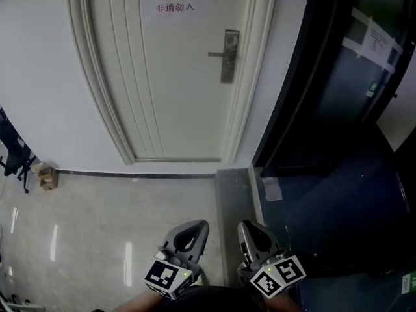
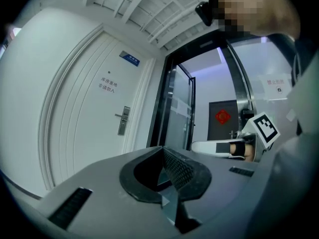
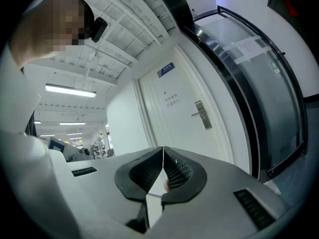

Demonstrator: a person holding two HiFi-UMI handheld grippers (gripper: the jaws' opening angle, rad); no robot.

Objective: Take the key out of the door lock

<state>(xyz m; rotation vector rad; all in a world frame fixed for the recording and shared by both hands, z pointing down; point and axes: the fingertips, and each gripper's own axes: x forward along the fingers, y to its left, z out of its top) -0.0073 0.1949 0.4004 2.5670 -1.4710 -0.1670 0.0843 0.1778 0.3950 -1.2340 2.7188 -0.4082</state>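
A white door (image 1: 175, 77) stands ahead with a metal lock plate and lever handle (image 1: 228, 56) on its right side. The key is too small to make out at this distance. The lock plate (image 2: 123, 120) also shows in the left gripper view, and the lock plate (image 3: 202, 115) in the right gripper view. Both grippers hang low near my body, far from the door. My left gripper (image 1: 194, 229) is shut with nothing in it. My right gripper (image 1: 250, 231) is shut and empty too.
A sign with red characters (image 1: 174, 0) is on the door. A dark glass door (image 1: 364, 77) stands to the right. A small cardboard box (image 1: 47, 176) and a chair base (image 1: 16, 164) sit at the left by the wall.
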